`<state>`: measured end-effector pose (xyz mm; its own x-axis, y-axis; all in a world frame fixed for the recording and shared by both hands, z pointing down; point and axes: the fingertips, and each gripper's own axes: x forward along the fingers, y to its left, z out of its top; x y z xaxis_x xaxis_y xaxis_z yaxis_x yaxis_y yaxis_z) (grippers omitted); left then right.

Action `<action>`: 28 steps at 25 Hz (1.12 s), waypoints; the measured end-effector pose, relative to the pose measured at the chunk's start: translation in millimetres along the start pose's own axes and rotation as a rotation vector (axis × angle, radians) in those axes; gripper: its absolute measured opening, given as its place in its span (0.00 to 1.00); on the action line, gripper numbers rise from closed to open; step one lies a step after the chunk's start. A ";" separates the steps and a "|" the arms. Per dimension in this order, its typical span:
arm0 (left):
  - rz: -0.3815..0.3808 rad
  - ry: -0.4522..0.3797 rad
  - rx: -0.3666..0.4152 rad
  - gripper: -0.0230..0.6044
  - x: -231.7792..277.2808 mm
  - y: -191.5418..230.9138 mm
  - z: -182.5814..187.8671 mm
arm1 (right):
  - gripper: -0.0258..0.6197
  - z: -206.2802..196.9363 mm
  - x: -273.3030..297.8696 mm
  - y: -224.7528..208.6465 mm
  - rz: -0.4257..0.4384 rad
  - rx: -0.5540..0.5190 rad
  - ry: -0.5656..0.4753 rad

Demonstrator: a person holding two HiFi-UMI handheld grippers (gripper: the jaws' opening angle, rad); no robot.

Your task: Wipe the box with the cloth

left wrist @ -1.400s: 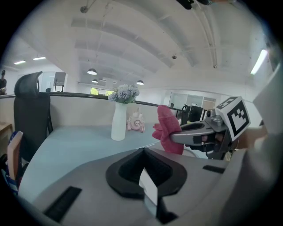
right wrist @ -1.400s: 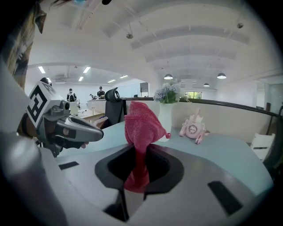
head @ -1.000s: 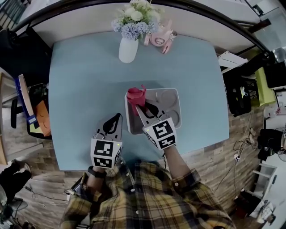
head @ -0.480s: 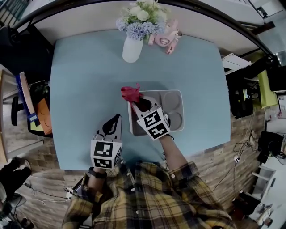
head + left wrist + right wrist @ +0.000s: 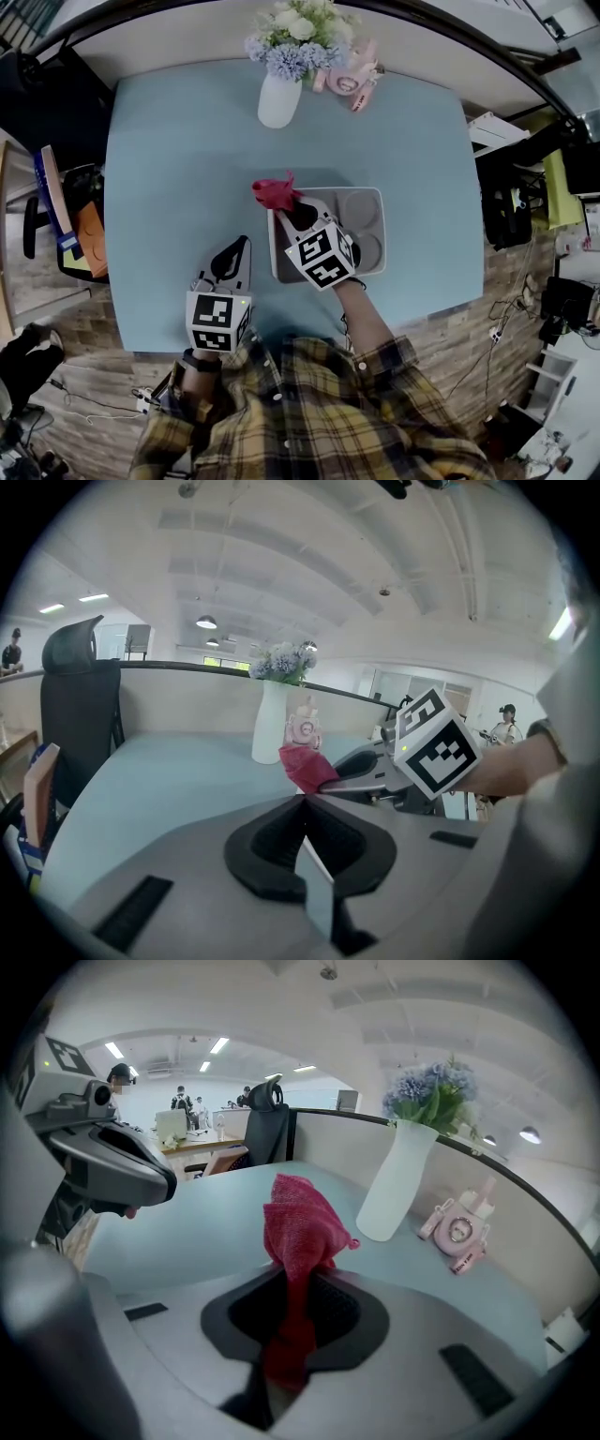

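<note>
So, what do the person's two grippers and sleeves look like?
Both the left gripper and right gripper are grey with black-lined jaws, each carrying a white cube with black square markers. The sleeves are yellow-and-dark plaid; a black band circles the left wrist.

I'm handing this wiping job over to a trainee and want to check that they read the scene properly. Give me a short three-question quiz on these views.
1. True or false: the left gripper holds the red cloth.
2. Relative to the grey box, where does the white vase stand? A: inside it. B: on the blue table, beyond it. C: on the floor.
3. Fill in: the right gripper is shut on the ____.
Key: 1 false, its jaws are together with nothing between them; 2 B; 3 red cloth.
</note>
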<state>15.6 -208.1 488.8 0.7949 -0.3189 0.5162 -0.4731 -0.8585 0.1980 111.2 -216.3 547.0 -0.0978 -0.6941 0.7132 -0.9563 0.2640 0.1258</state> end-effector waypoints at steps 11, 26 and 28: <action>0.003 0.004 0.014 0.03 0.2 -3.5 -1.2 | 0.14 -26.6 -17.1 -32.8 -0.085 -0.005 0.058; -0.003 0.010 0.036 0.02 2.9 -11.6 2.2 | 0.14 -52.6 -47.0 -68.6 -0.194 0.042 0.063; -0.002 0.009 0.037 0.02 1.9 -11.6 1.9 | 0.14 -53.3 -49.8 -71.2 -0.205 0.053 0.055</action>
<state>23.4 -199.5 485.9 0.7919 -0.3140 0.5237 -0.4574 -0.8733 0.1680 198.8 -164.8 539.2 0.1142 -0.6918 0.7131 -0.9680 0.0841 0.2366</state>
